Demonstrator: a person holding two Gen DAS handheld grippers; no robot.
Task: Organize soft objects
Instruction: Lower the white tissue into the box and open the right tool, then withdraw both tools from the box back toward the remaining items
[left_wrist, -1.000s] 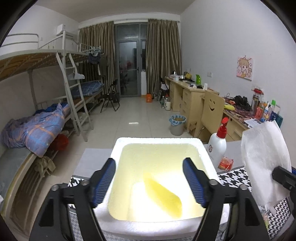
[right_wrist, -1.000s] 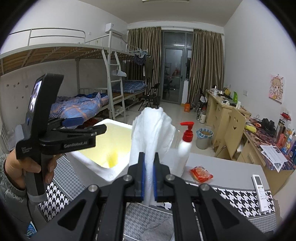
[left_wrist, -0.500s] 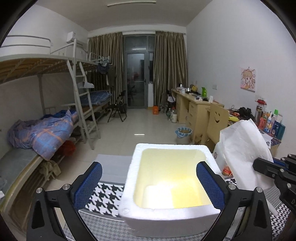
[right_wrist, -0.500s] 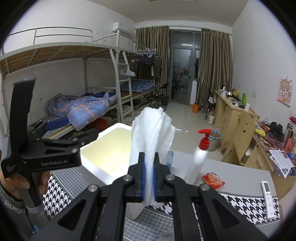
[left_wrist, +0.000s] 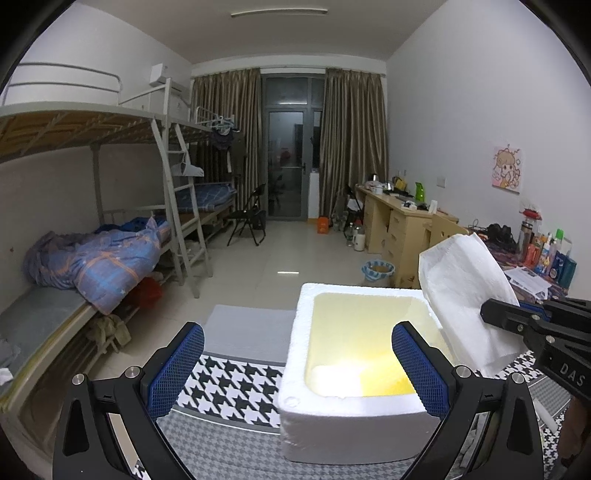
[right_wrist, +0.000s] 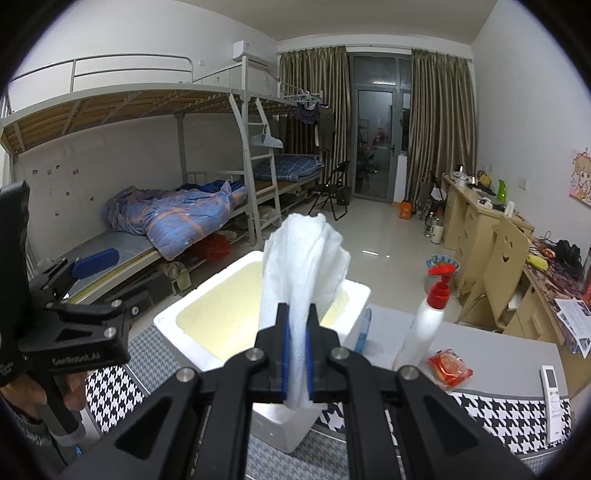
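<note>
Over the foam box, the right gripper pinches white tissue; left gripper, seemingly marked "GenRobot.AI", gapes wide.

left wrist view: looks forward between its own fingers, close above the near rim of the foam box, facing the curtains | right wrist view: same direction, from right of the box | shared: box, bunk bed, desk
</note>
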